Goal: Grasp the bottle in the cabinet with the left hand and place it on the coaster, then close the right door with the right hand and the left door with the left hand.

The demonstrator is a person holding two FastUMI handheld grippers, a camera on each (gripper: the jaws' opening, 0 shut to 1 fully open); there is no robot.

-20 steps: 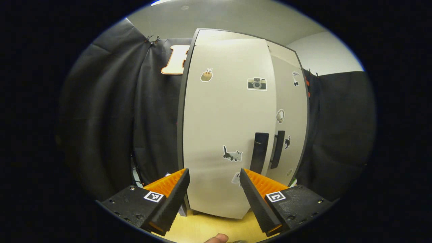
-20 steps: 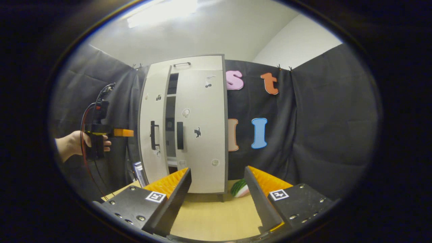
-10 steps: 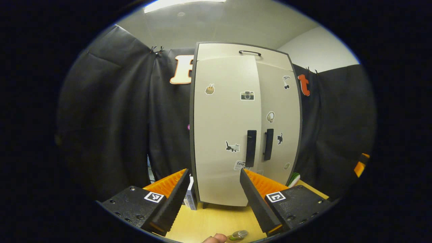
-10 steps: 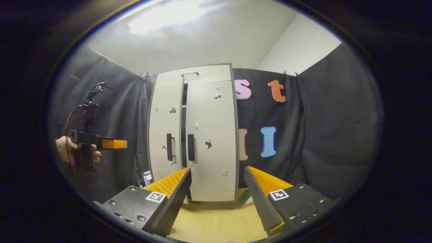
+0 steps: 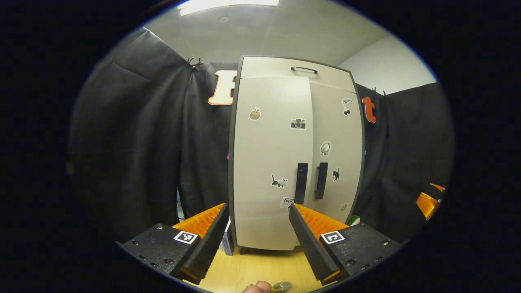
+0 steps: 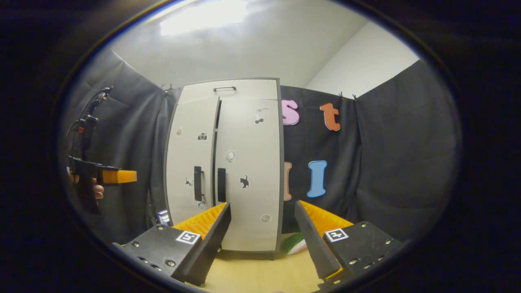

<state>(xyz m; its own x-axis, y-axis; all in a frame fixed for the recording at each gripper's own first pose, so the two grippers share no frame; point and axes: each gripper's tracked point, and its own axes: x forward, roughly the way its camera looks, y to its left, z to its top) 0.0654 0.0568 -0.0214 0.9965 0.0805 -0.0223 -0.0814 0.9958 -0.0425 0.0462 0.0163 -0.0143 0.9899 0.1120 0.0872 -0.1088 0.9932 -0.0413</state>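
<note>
Upright at the far edge of the desk (image 5: 260, 270), the cabinet (image 5: 295, 154) stood with its long axis vertical and its front turned toward both cameras. In the left gripper view its left door (image 5: 270, 162) and right door (image 5: 336, 154) lay flush, their two dark handles (image 5: 301, 183) side by side at mid-height. In the right gripper view a thin dark slit showed between the left door (image 6: 191, 158) and the right door (image 6: 249, 171), so whether the left one was fully seated could not be told.

The left gripper (image 5: 257, 238) hung ahead of the cabinet, well apart from it, fingers spread wide and holding nothing; the cabinet's lower part showed between them. At the near edge of the desk, below that gripper, the round top of the bottle (image 5: 281, 286) peeked in beside a fingertip (image 5: 257, 288); the coaster under it could not be made out.

The right gripper (image 6: 262, 240) also stood spread and empty, back from the cabinet (image 6: 226, 162). Off to the left of that view, the left gripper (image 6: 118, 176) pointed toward the cabinet, gripped by a hand (image 6: 94, 190). A green-and-white thing (image 6: 295, 243) lay on the desk by the cabinet's right foot
</note>
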